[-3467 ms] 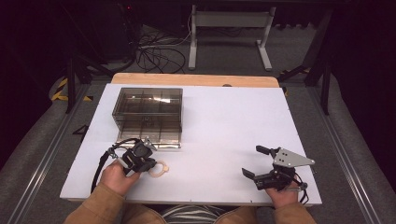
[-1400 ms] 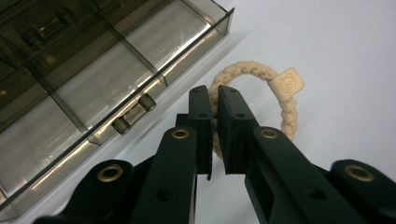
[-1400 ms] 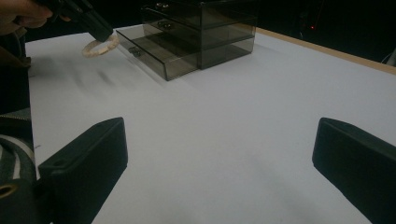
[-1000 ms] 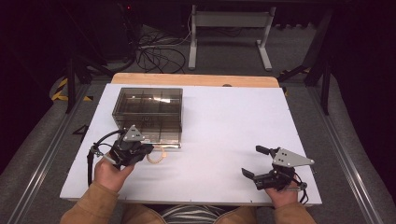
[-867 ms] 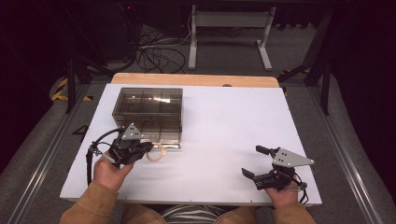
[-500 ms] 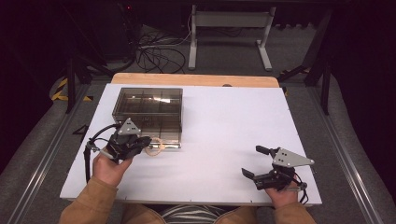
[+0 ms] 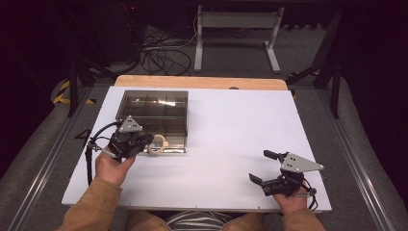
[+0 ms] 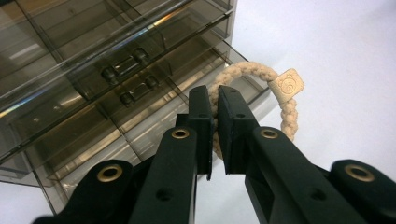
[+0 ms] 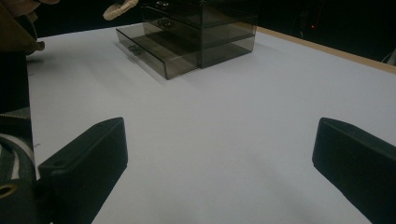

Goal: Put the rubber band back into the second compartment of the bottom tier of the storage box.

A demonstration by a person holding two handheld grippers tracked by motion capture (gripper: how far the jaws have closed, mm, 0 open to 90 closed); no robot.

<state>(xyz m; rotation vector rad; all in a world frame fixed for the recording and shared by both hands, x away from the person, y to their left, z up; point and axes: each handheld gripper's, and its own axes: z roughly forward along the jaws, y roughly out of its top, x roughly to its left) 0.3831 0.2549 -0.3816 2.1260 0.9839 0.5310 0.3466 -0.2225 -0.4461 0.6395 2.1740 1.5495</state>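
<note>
A beige braided cord ring with a small square bear-face tag (image 8: 252,100) is pinched between the nearly closed black jaws of the left gripper (image 8: 215,95), which is held in the person's left hand (image 7: 111,166). The ring is gripped at its near side, so that most of its loop is seen beyond and to the right of the jaw tips, with the tag at the loop's far right. Directly beyond the jaws, and to their left, a smoke-tinted transparent plastic drawer box (image 8: 88,51) is seen, its lowest drawer (image 8: 140,123) pulled out; part of the ring is held over that drawer's front corner. In the high view, the ring (image 7: 158,143) is seen just off the tip of the left gripper (image 7: 146,140), at the box's near edge. The right gripper (image 7: 260,166) is rested on the white tabletop (image 7: 231,130), well apart from the box, with its jaws spread wide and nothing between them.
</note>
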